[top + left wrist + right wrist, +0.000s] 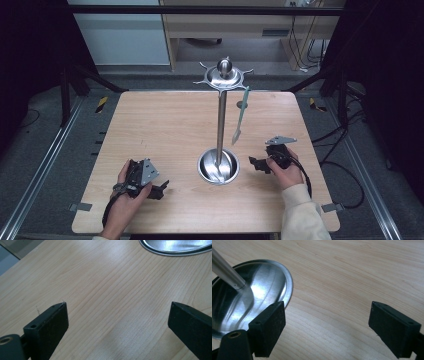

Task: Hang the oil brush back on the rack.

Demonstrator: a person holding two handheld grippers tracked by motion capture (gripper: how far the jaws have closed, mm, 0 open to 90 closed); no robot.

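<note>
Both tongs, my left tongs [161, 189] and right tongs [254, 163], gape wide on the tabletop [165, 130] beside the metal stand [220, 150].

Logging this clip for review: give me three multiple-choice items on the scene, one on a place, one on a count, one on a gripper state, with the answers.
1. Where does the metal utensil stand sit?
A. near the middle of the wooden table
B. at the table's front left corner
C. on the floor beside the table

2. How many utensils hang from the stand's top ring?
A. none
B. one
C. four

3. How do the jaws of the right gripper stand?
A. shut on the stand's pole
B. shut on nothing
C. open, with bare wood between them

Answers:
1. A, since the stand's round base rests centrally on the wooden table, between the two grippers.
2. B, since a single pale green utensil hangs from one hook in the high view.
3. C, since the right gripper view shows its two jaws wide apart over bare wood, beside the base.
</note>
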